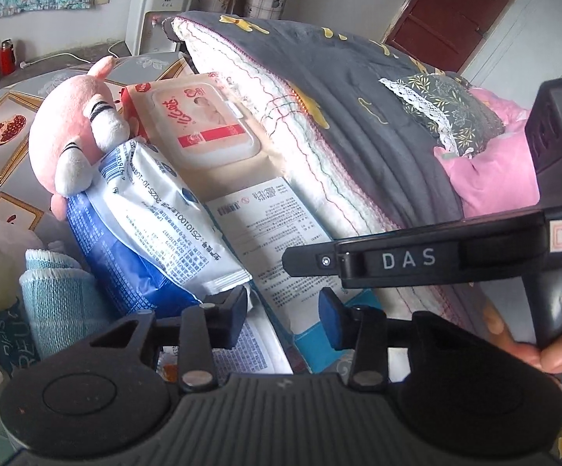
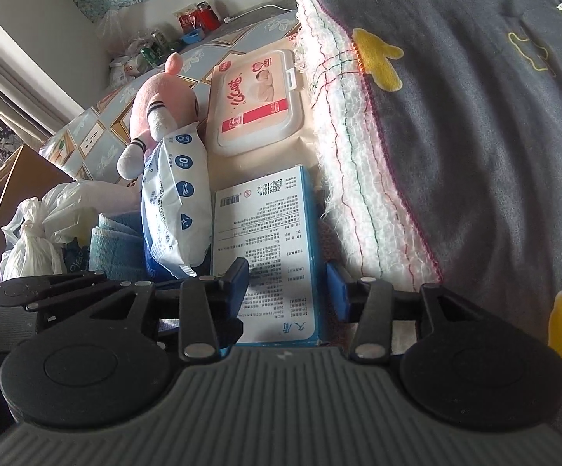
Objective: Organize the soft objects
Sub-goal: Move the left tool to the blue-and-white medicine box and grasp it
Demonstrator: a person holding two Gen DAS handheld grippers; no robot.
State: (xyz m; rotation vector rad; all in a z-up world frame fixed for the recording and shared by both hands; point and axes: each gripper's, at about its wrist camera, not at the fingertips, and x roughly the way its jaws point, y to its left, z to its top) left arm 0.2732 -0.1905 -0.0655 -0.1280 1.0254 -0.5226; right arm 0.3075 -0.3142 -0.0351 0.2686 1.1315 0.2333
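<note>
A row of soft goods is seen lined up on a patterned bed surface beside a folded grey quilt (image 2: 475, 124). The right claw (image 2: 288, 287) is held spread, its blue pads on either side of a flat blue-edged tissue pack (image 2: 265, 248) lying print-side up directly ahead; neither pad is seen pressing it. Beyond that pack, farther from the claw, a peach wet-wipes pack (image 2: 259, 101) with a hard flip lid is laid flat. To the left of the claw, a white-and-blue wipes pouch (image 2: 178, 202) is propped on edge, with a pink plush toy (image 2: 160, 108) leaning over its far end and a rolled light-blue towel (image 2: 113, 248) just to its left. The quilt is stacked to the right of the claw.

The left claw (image 1: 284, 310) is likewise held released, nothing between its pads, hovering over the near end of the tissue pack (image 1: 273, 240). The wipes pouch (image 1: 152, 225) is found ahead and left.
</note>
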